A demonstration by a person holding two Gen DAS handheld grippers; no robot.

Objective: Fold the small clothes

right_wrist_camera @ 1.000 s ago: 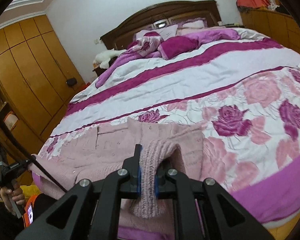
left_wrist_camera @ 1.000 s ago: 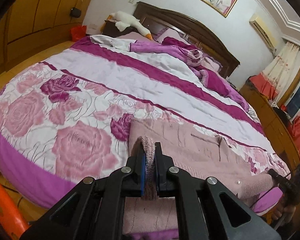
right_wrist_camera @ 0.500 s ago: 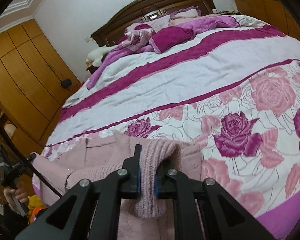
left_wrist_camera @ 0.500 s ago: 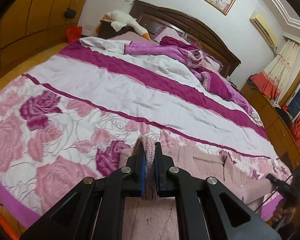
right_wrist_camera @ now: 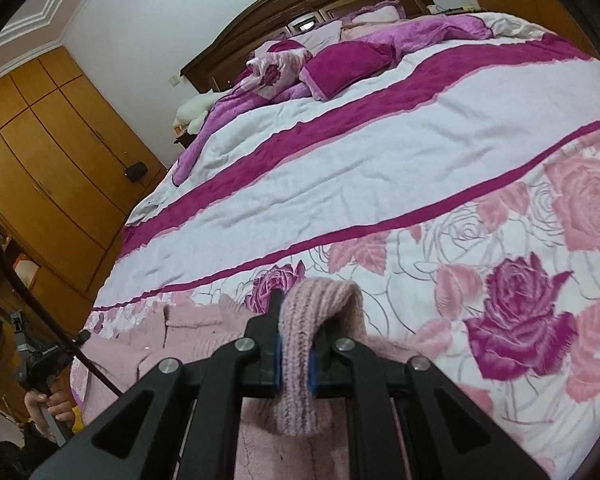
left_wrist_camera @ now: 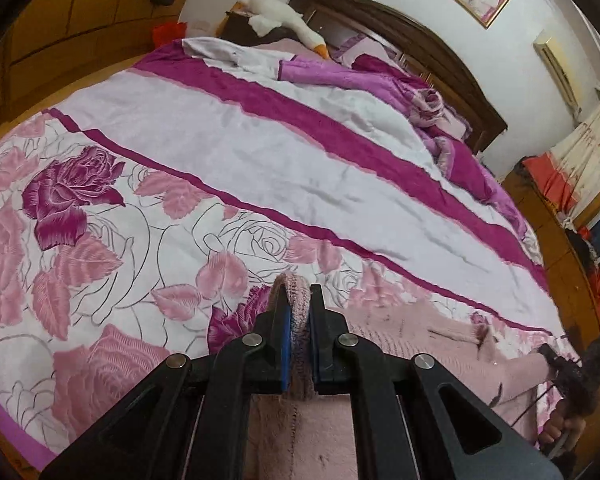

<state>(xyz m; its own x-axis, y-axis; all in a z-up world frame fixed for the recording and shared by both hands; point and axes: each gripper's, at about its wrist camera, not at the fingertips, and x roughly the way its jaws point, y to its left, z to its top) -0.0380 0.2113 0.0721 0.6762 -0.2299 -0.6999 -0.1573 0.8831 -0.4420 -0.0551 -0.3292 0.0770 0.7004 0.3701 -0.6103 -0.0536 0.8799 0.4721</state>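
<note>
A small pink knitted sweater [left_wrist_camera: 416, 340] lies at the near edge of the bed, partly lifted. My left gripper [left_wrist_camera: 298, 304] is shut on its ribbed hem, which bulges between the pads. My right gripper [right_wrist_camera: 296, 312] is shut on another part of the same hem [right_wrist_camera: 320, 300], a loop of knit draped over the right finger. The sweater's body [right_wrist_camera: 196, 344] spreads to the left in the right wrist view. The cloth below both grippers hangs out of sight behind the jaws.
The bed has a rose-patterned cover [left_wrist_camera: 148, 216] with magenta stripes [right_wrist_camera: 340, 120]. A crumpled purple blanket and pillows [right_wrist_camera: 320, 60] lie near the dark headboard. A plush goose [left_wrist_camera: 284, 16] lies at the bed's head. Wooden wardrobes [right_wrist_camera: 40, 152] stand on the left.
Both grippers have carried the hem forward over the bed, away from the near edge. More of the sweater now lies under and behind the jaws. Both grips stay shut.
</note>
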